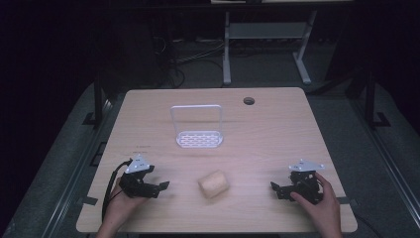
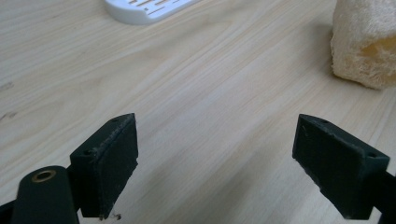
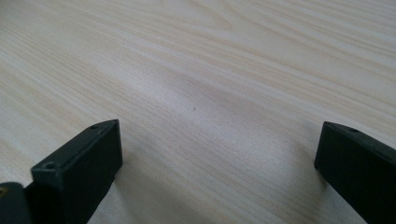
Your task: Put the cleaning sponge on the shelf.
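Both grippers sit low at the near edge of the wooden table (image 1: 277, 129), the left gripper (image 1: 159, 186) and the right gripper (image 1: 275, 189) each with jaws spread wide and nothing between them. Between the two, well apart from either, lies a pale loofah sponge (image 1: 213, 183) on its side. Beyond it, mid-table, stands a white slotted rack (image 1: 199, 139) with a tall wire handle.
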{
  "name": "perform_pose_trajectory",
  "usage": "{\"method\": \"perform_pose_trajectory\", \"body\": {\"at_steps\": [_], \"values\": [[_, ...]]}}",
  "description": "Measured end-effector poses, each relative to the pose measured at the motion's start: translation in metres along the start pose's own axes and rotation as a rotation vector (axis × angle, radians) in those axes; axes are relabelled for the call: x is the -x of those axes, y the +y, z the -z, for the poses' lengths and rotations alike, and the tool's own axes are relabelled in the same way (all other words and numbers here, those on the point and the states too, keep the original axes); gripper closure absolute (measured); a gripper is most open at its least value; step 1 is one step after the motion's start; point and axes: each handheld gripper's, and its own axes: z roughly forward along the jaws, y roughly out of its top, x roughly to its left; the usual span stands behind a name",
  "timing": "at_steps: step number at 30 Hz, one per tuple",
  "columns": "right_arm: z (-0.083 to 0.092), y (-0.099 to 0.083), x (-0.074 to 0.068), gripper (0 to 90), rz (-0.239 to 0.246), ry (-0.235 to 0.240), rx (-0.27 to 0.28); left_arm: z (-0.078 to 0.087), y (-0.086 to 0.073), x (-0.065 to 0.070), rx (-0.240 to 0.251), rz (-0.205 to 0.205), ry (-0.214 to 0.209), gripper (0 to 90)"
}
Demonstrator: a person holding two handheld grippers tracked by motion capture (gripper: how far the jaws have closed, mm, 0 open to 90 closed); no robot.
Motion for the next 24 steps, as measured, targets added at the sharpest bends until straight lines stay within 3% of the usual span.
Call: {"method": "perform_pose_trajectory", "body": {"at_steps": [24], "values": [[0.000,0.000,0.000,0.7,0.001,0.000,0.000,-0.014,0.026,0.012,0.014,-0.049,-0.044,14.0]]}}
